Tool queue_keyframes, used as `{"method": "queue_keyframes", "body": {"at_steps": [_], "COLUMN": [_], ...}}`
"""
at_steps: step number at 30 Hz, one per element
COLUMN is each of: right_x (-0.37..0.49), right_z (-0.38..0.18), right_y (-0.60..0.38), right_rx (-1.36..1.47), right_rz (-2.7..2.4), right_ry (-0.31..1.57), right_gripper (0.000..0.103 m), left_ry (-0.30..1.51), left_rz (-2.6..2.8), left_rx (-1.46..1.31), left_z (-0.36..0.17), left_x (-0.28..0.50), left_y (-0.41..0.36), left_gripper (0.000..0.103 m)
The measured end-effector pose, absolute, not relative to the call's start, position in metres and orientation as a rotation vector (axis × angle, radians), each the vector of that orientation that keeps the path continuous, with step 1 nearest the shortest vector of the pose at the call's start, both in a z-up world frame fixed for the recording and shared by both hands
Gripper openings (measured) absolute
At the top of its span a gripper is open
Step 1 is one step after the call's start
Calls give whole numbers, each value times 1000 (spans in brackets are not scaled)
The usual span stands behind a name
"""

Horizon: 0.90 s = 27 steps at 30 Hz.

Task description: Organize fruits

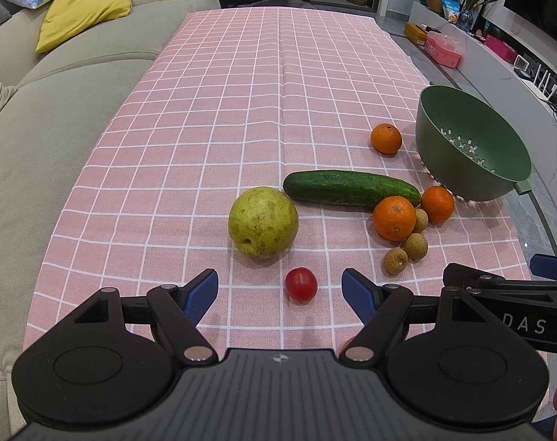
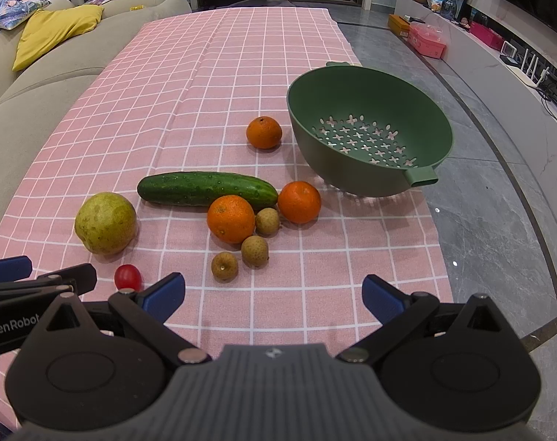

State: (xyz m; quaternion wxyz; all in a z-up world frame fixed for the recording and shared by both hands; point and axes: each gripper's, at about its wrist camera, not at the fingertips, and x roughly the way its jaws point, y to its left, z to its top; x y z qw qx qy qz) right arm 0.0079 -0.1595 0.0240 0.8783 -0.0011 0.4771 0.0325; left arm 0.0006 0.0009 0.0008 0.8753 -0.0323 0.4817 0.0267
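both grippers wide apart – left gripper [image 1: 280, 286] around cherry tomato [image 1: 301, 283]

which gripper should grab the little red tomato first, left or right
Probably left. The cherry tomato sits just ahead between the open left gripper fingers, while it lies off to the left of the right gripper.

A beige fabric sofa [image 1: 57, 84] with a yellow cushion [image 1: 79, 14] flanks the pink checked tablecloth [image 1: 241, 92].
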Motion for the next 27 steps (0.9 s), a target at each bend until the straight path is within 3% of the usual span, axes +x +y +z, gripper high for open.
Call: {"method": "queue_keyframes", "body": {"at_steps": [24,27], "right_x": [22,21], "right_z": [11,6], "right_y": [-189,-187], "right_rx": [54,86], "right_rz": [58,121], "right_ry": [1007,1021], "right_gripper": [98,90], "left_ry": [1021,1017], "left_rz": [-30,-35], "left_rx": [-53,-30], "left_z": [-11,-16], "left_x": [4,6], "left_y": [16,19], "left_gripper": [91,91]}}
